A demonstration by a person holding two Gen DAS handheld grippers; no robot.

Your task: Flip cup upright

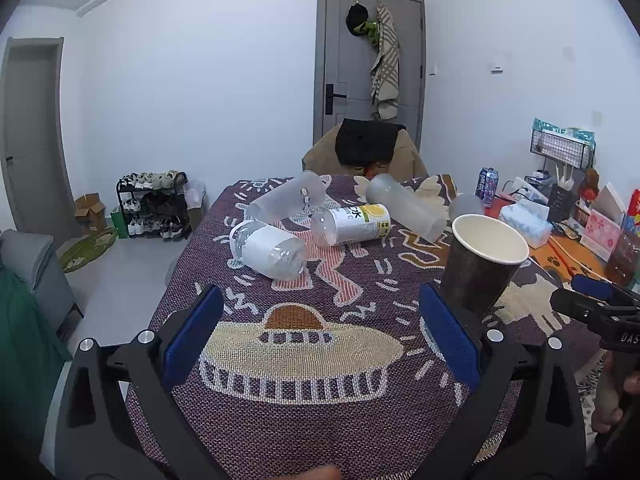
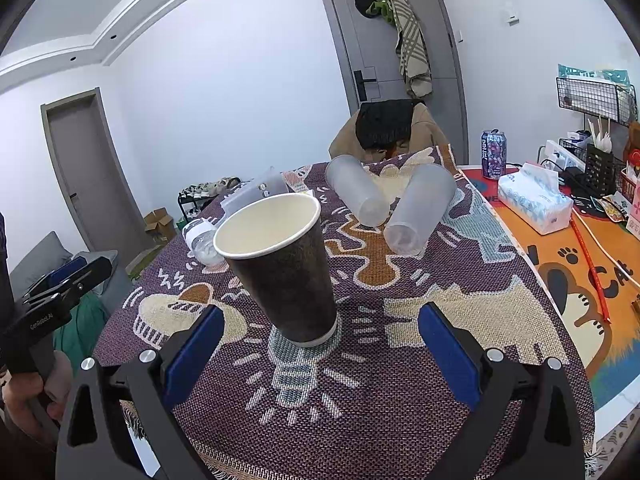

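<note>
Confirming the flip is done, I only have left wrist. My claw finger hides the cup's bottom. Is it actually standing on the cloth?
Observer: Yes. The paper cup stands mouth up with its base flat on the woven cloth.
Operator: Is the right claw gripping it?
Observer: No. The right claw is open, and a gap shows between the cup and each blue pad.
Operator: One tumbler overlaps the cup in my view. Are they touching?
Observer: No. That frosted tumbler lies on its side farther back, with bare cloth between it and the cup.
</note>
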